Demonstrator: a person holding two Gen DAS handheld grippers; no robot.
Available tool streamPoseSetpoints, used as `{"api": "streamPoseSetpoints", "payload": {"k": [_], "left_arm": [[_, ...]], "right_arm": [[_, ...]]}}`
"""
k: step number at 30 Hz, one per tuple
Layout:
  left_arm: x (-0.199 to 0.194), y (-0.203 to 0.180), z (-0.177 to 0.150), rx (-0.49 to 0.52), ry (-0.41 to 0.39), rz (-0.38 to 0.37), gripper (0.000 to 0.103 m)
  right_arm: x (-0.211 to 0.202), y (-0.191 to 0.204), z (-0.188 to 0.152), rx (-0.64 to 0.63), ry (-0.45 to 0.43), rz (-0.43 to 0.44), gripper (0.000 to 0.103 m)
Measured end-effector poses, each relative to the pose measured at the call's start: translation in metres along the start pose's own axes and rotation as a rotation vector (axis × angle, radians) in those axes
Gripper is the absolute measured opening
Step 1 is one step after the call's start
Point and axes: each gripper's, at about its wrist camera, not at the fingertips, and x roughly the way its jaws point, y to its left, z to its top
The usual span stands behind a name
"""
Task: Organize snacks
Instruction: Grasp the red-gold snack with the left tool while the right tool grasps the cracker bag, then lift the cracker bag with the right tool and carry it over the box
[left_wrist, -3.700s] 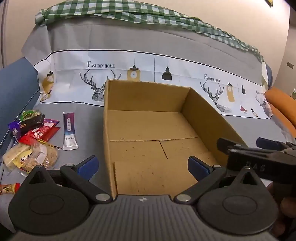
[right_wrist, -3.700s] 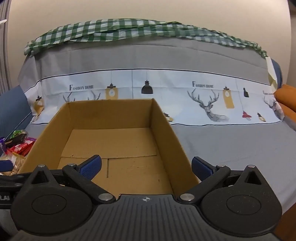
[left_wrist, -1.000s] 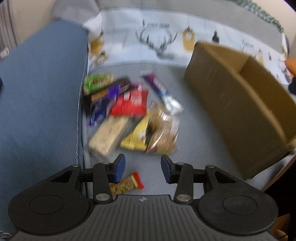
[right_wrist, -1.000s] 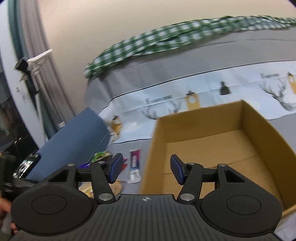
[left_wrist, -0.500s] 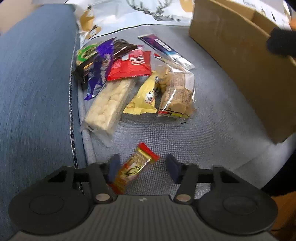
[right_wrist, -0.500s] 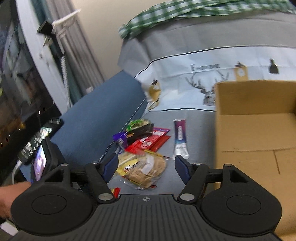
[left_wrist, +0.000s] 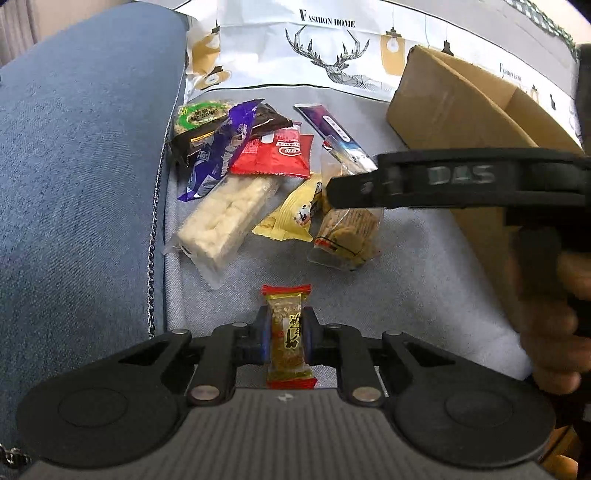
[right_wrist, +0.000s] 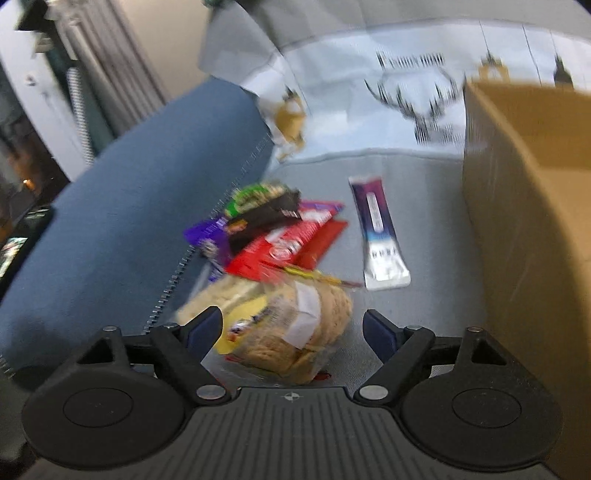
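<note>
My left gripper (left_wrist: 286, 338) is shut on a small gold snack bar with red ends (left_wrist: 289, 332), low over the grey sofa cover. Ahead lies a pile of snacks: a pale rice bar (left_wrist: 225, 218), a yellow packet (left_wrist: 291, 214), a clear bag of biscuits (left_wrist: 347, 232), a red packet (left_wrist: 277, 153) and a purple bar (left_wrist: 218, 151). My right gripper (right_wrist: 293, 330) is open, its fingers on either side of the biscuit bag (right_wrist: 306, 332). It also shows in the left wrist view (left_wrist: 443, 177), over the pile. The cardboard box (left_wrist: 472, 122) stands to the right.
A blue sofa arm (left_wrist: 74, 166) rises on the left. A purple and white sachet (right_wrist: 378, 232) lies between the pile and the box wall (right_wrist: 524, 229). The printed sofa back (left_wrist: 325, 48) is behind. A hand (left_wrist: 550, 332) holds the right gripper.
My left gripper has closed on the gold snack bar. My right gripper has swung left from the box and come down over the biscuit bag.
</note>
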Motion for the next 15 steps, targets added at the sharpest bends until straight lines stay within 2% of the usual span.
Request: {"api": "streamPoseSetpoints", "payload": {"k": [4, 6, 7, 10, 11, 15], "left_arm": [[0.002, -0.002, 0.001, 0.003, 0.008, 0.011, 0.018], [0.004, 0.001, 0.002, 0.001, 0.007, 0.011, 0.018], [0.004, 0.0, 0.002, 0.0, 0.007, 0.011, 0.018], [0.005, 0.001, 0.002, -0.008, 0.002, 0.006, 0.018], [0.004, 0.001, 0.002, -0.013, 0.0, 0.004, 0.018], [0.003, 0.005, 0.002, -0.038, -0.008, -0.012, 0.018]], "right_arm": [[0.025, -0.014, -0.004, 0.061, 0.062, -0.007, 0.085], [0.03, -0.019, -0.006, 0.082, 0.078, 0.008, 0.076], [0.033, -0.019, -0.006, 0.084, 0.086, 0.027, 0.062], [0.03, -0.014, -0.008, 0.034, 0.089, 0.044, 0.046], [0.027, -0.012, -0.008, 0.016, 0.087, 0.049, 0.042], [0.007, 0.0, -0.006, -0.084, 0.065, 0.017, 0.042]]}}
